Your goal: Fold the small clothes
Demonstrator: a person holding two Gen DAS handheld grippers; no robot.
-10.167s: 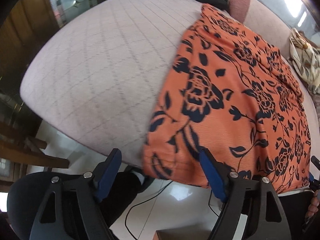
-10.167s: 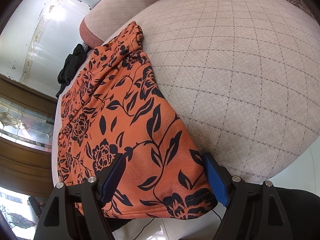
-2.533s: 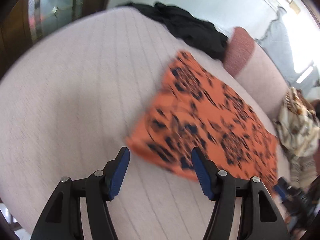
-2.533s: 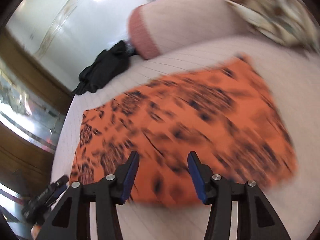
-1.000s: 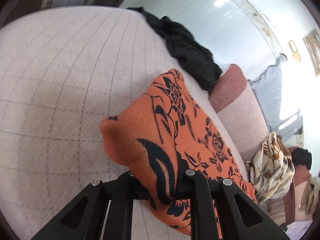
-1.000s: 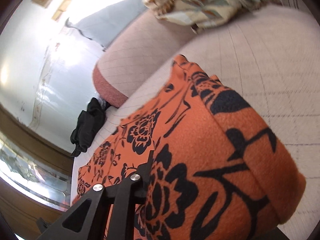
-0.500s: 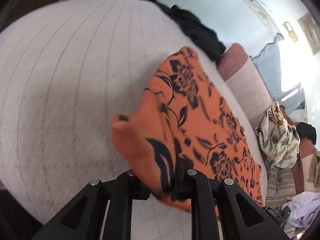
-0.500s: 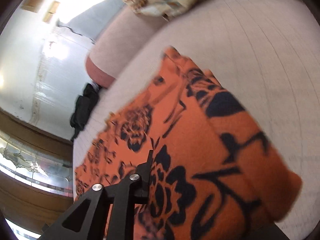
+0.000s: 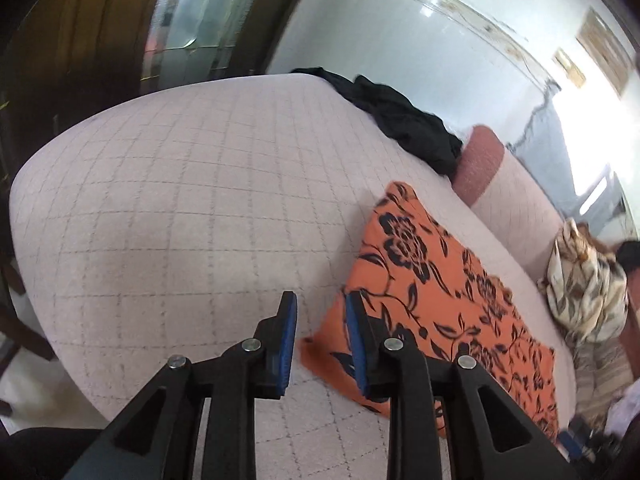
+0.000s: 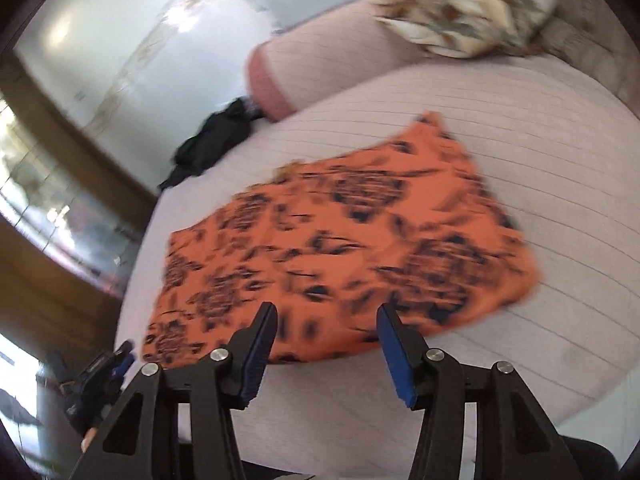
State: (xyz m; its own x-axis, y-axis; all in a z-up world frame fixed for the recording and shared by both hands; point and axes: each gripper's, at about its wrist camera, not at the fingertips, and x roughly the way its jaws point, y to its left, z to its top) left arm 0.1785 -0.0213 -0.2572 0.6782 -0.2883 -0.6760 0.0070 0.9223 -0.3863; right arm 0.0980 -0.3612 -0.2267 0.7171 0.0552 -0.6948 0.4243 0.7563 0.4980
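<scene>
Left tongs point(image 9: 320, 336) stand with jaws a narrow gap apart, empty, just beside the near corner of the orange flowered cloth point(image 9: 440, 300). Right tongs point(image 10: 326, 346) stand wide open, empty, above the cloth's near edge. The cloth point(image 10: 340, 240) lies folded flat on the pale quilted sofa seat point(image 9: 180, 220), apart from the seat's front edge.

Risks, as judged: the next fold may come out skewed if the two tongs pinch at unequal depths; a grip on the top layer alone would peel the fold open; the right-wrist view is blurred, so the layers cannot be counted.

Count: two tongs; one orange cloth; one black garment point(image 9: 404, 120) at the far end of the seat; one cream patterned bundle point(image 10: 460, 8) on the sofa's back; one pink bolster point(image 9: 478, 160).
</scene>
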